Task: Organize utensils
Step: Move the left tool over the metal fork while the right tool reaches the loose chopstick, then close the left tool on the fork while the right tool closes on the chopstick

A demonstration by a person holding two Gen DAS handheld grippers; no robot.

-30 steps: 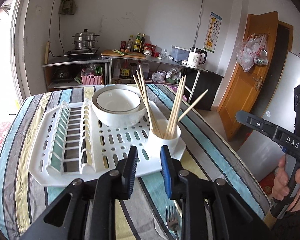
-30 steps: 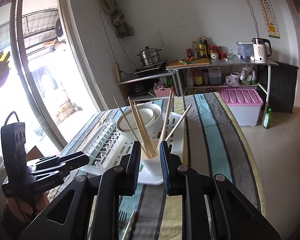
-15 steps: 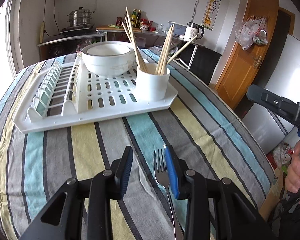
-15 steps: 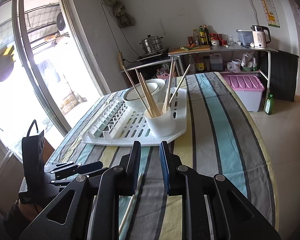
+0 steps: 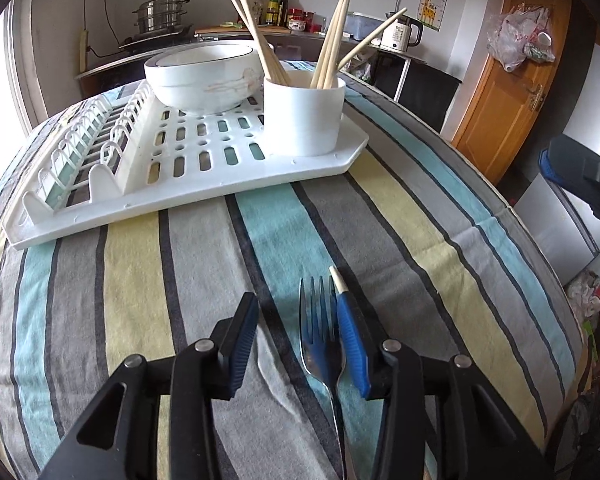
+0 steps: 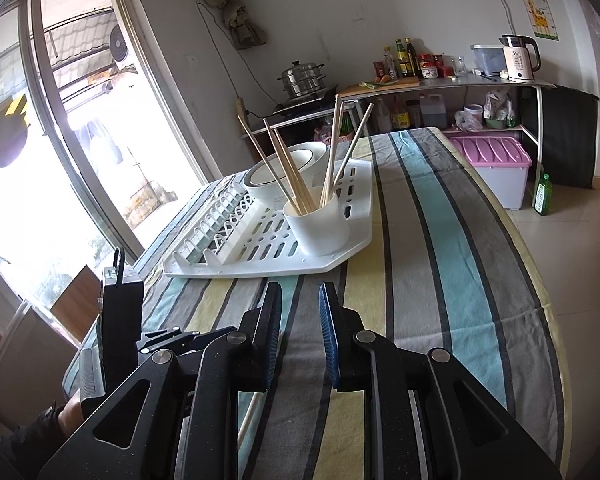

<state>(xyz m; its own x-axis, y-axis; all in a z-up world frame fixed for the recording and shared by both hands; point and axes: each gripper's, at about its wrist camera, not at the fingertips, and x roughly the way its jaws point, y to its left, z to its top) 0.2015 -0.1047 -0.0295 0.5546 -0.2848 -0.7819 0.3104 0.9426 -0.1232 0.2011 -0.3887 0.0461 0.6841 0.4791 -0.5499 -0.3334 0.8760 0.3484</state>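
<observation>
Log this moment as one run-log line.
left gripper: open, jaws just opening, silver metal fork between them on striped tablecloth | right gripper: narrow gap, empty | white chopstick cup: on rack

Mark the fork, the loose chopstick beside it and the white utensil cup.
fork (image 5: 318, 320), left wrist view, on the tines.
loose chopstick (image 5: 336, 278), left wrist view, on its pale tip.
white utensil cup (image 5: 304, 114), left wrist view, on the side wall.

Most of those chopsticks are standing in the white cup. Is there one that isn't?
Yes, one chopstick lies flat on the striped tablecloth beside the fork, by the left gripper; the others stand in the white cup.
</observation>
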